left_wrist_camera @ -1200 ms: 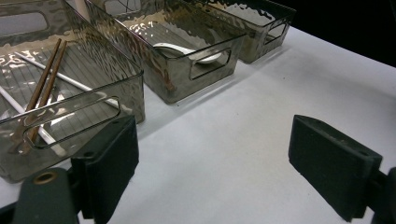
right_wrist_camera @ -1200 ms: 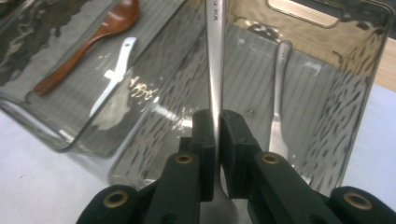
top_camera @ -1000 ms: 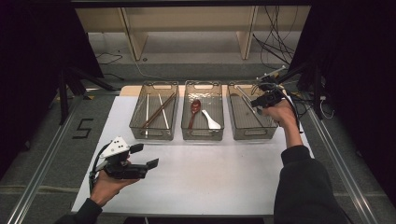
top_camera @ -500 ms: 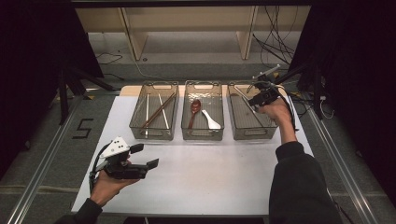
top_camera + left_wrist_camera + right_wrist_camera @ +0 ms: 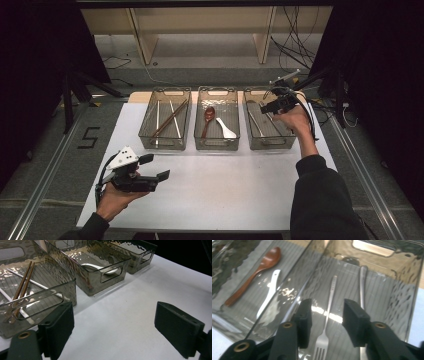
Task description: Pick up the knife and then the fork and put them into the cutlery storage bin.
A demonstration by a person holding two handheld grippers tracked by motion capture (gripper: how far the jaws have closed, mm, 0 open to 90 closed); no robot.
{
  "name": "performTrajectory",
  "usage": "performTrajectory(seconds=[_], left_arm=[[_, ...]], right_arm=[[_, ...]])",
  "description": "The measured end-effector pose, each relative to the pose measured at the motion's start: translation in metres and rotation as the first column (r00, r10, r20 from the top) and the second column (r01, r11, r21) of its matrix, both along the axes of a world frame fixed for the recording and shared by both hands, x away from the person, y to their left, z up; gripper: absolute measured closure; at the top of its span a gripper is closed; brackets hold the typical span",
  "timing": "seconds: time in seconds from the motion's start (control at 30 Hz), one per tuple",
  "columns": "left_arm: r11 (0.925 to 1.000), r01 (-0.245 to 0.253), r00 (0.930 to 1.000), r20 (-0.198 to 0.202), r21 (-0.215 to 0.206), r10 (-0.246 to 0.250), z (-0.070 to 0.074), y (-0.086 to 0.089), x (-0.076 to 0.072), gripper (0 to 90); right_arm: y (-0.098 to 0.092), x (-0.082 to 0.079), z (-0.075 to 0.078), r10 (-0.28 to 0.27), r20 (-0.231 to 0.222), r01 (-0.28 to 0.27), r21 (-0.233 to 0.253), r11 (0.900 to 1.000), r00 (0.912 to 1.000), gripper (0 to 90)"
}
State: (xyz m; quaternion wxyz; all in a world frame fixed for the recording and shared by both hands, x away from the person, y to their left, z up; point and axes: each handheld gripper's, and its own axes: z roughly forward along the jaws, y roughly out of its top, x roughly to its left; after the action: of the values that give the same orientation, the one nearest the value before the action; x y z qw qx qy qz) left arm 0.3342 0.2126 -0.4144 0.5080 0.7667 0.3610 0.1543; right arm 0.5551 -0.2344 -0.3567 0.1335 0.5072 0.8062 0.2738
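Right gripper view looks down past the right claw (image 5: 325, 322), jaws partly open and empty, hovering over the right-hand bin (image 5: 270, 120). A metal fork (image 5: 327, 322) lies directly below the gap between the jaws, with another steel utensil (image 5: 362, 287) just beyond the far jaw. Nothing is lifted yet; I judge the pick is only being lined up, so closing, lifting and placing all remain. The left claw (image 5: 155, 167) waits wide open and empty above the bench (image 5: 225, 190), well short of the bins.
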Motion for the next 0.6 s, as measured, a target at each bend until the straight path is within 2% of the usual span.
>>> performTrajectory(seconds=[0.17, 0.27, 0.37, 0.6], left_arm=[[1.0, -0.002, 1.0, 0.0, 0.0, 0.002, 0.0, 0.0, 0.0, 15.7], [1.0, -0.002, 1.0, -0.001, 0.0, 0.002, 0.0, 0.0, 0.0, 15.7], [1.0, -0.001, 1.0, -0.002, -0.001, 0.001, 0.0, 0.0, 0.0, 15.7], [0.9999, -0.004, 0.9999, -0.009, -0.016, 0.004, 0.0, 0.001, 0.001, 15.7]], right_arm=[[0.005, -0.015, 0.002, 0.032, 0.03, -0.033, 0.055, 0.998, 0.999, 51.5], [0.003, -0.022, -0.001, 0.035, 0.032, -0.038, 0.094, 0.995, 0.9989, 48.6], [0.003, -0.028, -0.005, 0.041, 0.032, -0.044, 0.11, 0.993, 0.9987, 47.0], [0.004, -0.047, -0.005, 0.047, 0.074, -0.06, 0.182, 0.981, 0.9961, 36.1]])
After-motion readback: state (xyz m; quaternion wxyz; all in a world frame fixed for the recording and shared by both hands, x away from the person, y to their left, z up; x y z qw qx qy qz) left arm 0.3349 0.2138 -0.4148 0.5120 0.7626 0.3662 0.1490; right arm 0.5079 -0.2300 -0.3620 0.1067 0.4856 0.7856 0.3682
